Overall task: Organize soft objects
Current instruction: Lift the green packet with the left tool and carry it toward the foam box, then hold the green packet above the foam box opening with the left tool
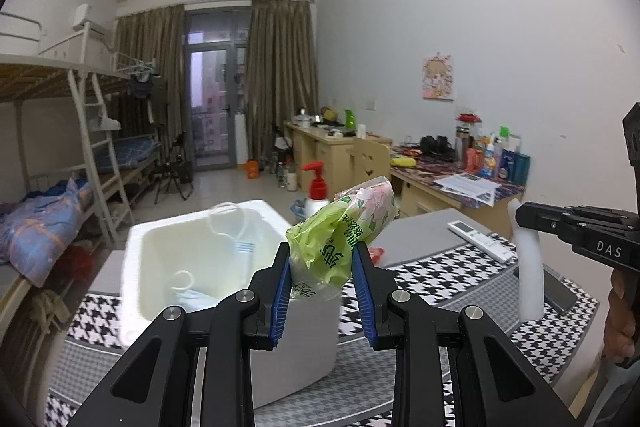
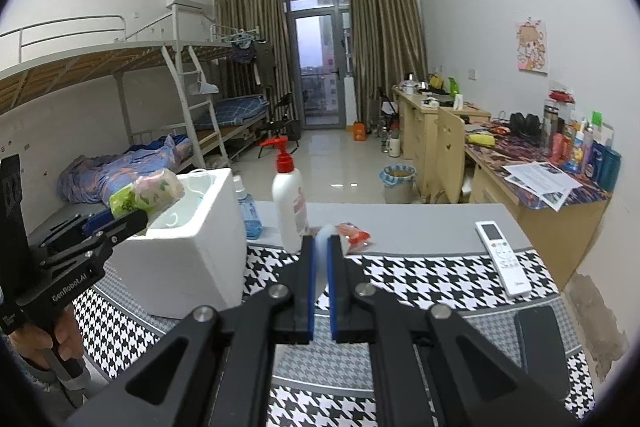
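My left gripper (image 1: 322,251) is shut on a soft green-and-pink tissue pack (image 1: 344,227), held just in front of the open white foam box (image 1: 136,267). Face masks (image 1: 192,297) lie inside the box. From the right wrist view the left gripper (image 2: 136,215) carries the tissue pack (image 2: 148,193) over the foam box's (image 2: 192,255) near rim. My right gripper (image 2: 321,243) is shut on a thin white sponge strip (image 2: 322,267), blurred between the blue pads. In the left wrist view the right gripper (image 1: 520,215) holds the sponge strip (image 1: 530,275) hanging down over the table.
On the houndstooth-covered table (image 2: 420,279) stand a red-pump lotion bottle (image 2: 288,203) and a blue bottle (image 2: 248,211) beside the box. A red packet (image 2: 354,233), a white remote (image 2: 500,255) and a dark phone (image 2: 540,347) lie to the right. Bunk beds and desks fill the room behind.
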